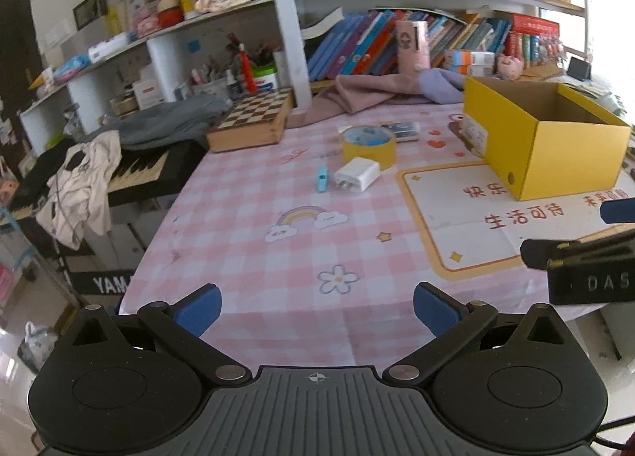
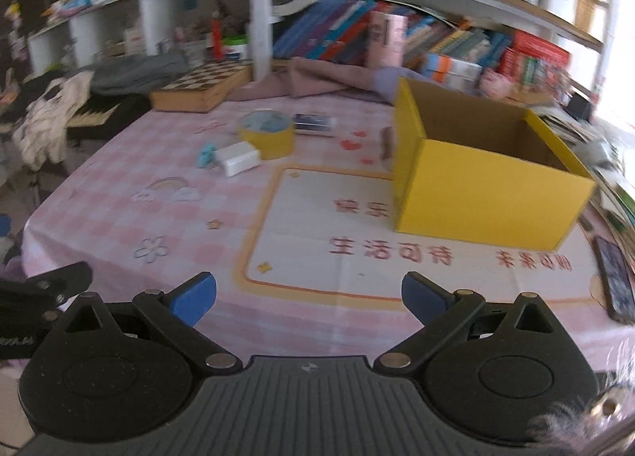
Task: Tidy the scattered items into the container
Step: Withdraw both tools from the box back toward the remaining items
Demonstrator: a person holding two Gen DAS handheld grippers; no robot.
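Observation:
An open yellow cardboard box (image 1: 547, 146) (image 2: 488, 194) stands on the right of the pink checked table. Left of it lie a roll of yellow tape (image 1: 368, 146) (image 2: 266, 134), a white charger plug (image 1: 357, 175) (image 2: 237, 158), a small light-blue clip (image 1: 322, 179) (image 2: 206, 154) and a flat card pack (image 1: 401, 130) (image 2: 314, 123). My left gripper (image 1: 317, 309) is open above the table's near edge with nothing between its fingers. My right gripper (image 2: 308, 299) is open too, empty, in front of the box. The right gripper's black body (image 1: 583, 265) shows at the right in the left wrist view.
A wooden chess box (image 1: 250, 118) and crumpled cloths (image 1: 381, 93) lie at the back of the table under crowded bookshelves. A keyboard (image 1: 131, 170) with clothes on it stands off the left edge. A phone (image 2: 613, 281) lies near the table's right edge.

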